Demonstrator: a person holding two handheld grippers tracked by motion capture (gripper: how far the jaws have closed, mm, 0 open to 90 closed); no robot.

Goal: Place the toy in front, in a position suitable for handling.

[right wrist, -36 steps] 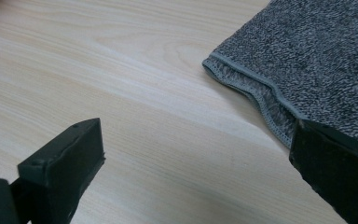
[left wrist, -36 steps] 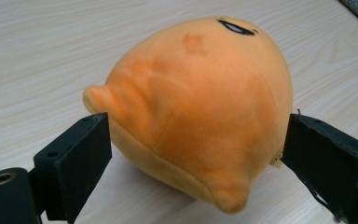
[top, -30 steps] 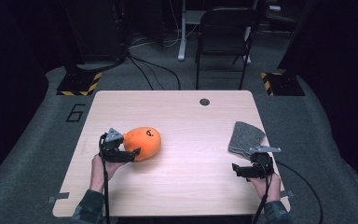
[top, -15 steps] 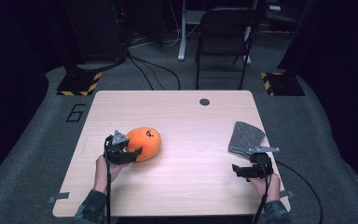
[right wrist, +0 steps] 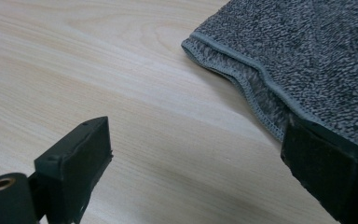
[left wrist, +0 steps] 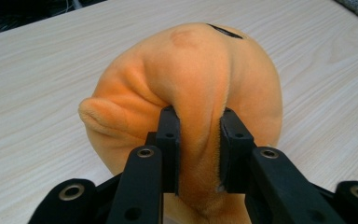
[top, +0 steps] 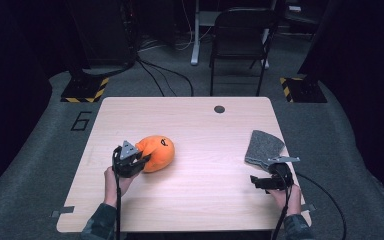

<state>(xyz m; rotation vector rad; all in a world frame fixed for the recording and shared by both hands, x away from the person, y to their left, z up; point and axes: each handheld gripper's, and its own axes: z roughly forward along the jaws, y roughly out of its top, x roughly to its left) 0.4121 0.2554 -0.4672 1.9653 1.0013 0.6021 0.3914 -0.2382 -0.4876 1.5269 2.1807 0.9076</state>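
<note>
I have my left gripper [top: 141,161] clamped on the orange plush toy [top: 157,153], which sits on the wooden table [top: 200,125] toward its left half, just ahead of my left hand [top: 114,181]. My jaws have just been closing, and now a fold of the toy's soft fabric is pinched between them. I judge this to be the grasping step: the pinch is made and the toy is not yet lifted, as far as I can tell from above.

My right gripper [top: 256,180] has its jaws spread wide with nothing between them, resting low by the near edge of the grey fleece cloth [top: 263,146] on the right side of the table.

Next, I think, comes a lift of the toy. The hold is on a loose fold, not the body, so I would raise it slowly and watch that the fabric does not slip out.

The left gripper view tells me what the high view cannot: the orange plush toy [left wrist: 200,98] bulges between my pads [left wrist: 169,140], and a dark stitched mark sits on top. The right gripper view shows the stitched hem of the grey fleece cloth [right wrist: 307,60], with one of my fingers [right wrist: 326,182] at its edge, though I cannot tell whether it touches. The high view alone gives the spacing: toy and cloth lie well apart.
</note>
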